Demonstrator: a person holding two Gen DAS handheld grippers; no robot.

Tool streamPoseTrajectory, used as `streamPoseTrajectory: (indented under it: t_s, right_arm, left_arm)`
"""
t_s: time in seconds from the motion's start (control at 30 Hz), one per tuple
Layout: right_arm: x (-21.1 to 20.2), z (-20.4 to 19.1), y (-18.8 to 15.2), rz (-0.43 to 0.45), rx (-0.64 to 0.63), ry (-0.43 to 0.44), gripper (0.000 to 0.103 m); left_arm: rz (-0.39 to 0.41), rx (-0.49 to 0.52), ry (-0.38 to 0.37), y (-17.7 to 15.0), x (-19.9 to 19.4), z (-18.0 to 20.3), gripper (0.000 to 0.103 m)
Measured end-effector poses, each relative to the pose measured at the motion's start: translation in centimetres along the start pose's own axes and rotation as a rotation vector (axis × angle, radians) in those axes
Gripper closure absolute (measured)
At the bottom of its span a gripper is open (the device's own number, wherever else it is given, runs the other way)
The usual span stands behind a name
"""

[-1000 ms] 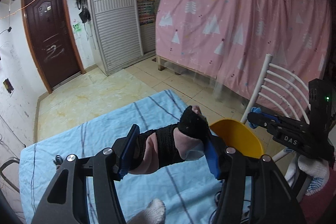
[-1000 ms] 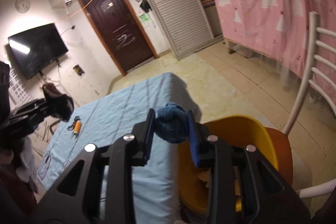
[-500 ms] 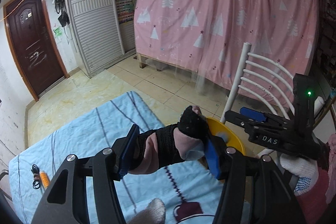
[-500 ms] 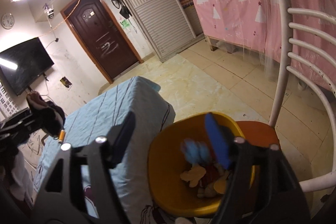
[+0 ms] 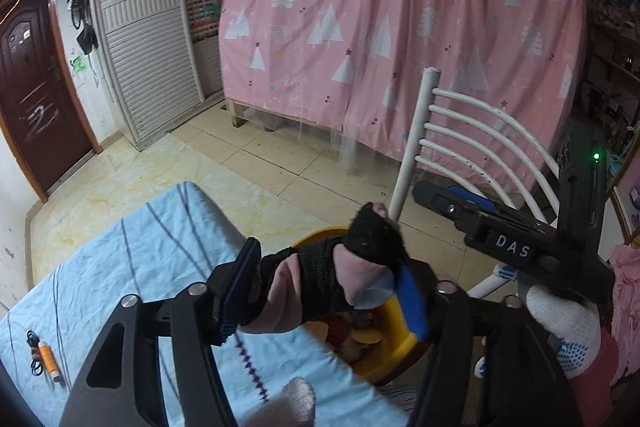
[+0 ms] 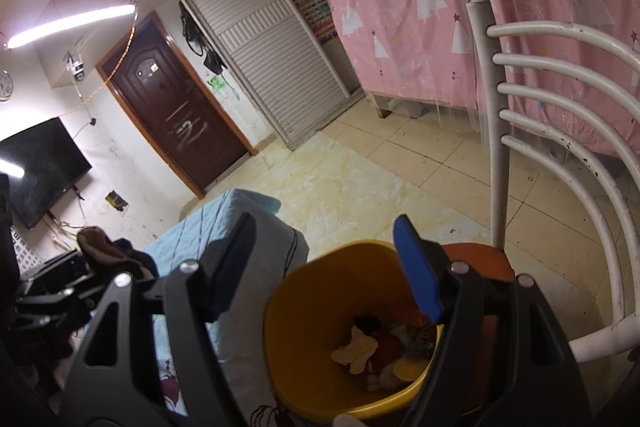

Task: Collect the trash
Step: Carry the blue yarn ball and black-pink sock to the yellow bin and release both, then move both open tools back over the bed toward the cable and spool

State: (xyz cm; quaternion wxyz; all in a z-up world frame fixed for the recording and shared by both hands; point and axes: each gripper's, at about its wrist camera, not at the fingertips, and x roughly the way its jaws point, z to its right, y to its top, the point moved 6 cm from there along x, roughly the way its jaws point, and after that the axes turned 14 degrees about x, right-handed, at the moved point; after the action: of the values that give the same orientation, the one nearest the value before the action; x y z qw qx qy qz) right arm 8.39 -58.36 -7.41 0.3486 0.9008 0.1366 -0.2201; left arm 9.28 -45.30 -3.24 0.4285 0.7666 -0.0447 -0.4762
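The left tool (image 5: 320, 291), jaws just widening around the black-and-pink sock (image 5: 340, 279), could drop it beside the yellow bin (image 5: 384, 351); the right tool (image 6: 324, 267) hangs empty, open.

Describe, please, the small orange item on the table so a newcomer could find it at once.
Start at the table under its pale blue striped cloth. Near its left edge in the left wrist view lies an orange stick beside a coiled black cord. Nothing else on the cloth is orange.

Pink curtain (image 5: 400, 39), brown door (image 6: 176, 119), seemingly tiled floor (image 6: 400, 163).
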Motion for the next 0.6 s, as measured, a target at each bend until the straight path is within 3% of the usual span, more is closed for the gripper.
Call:
streamPoseTrajectory:
  t_s: [0.2,0.6]
  right_arm:
    - [0.0,0.1,0.2,0.006,0.007,0.002,0.033]
    - [0.3,-1.3,-0.9,-0.019,-0.030,0.007,0.033]
  left_arm:
    - [-0.004,0.003,0.004,0.6,0.9,0.6,0.031]
    - [-0.006,-0.067,0.031,-1.1,-0.1,-3.1,0.030]
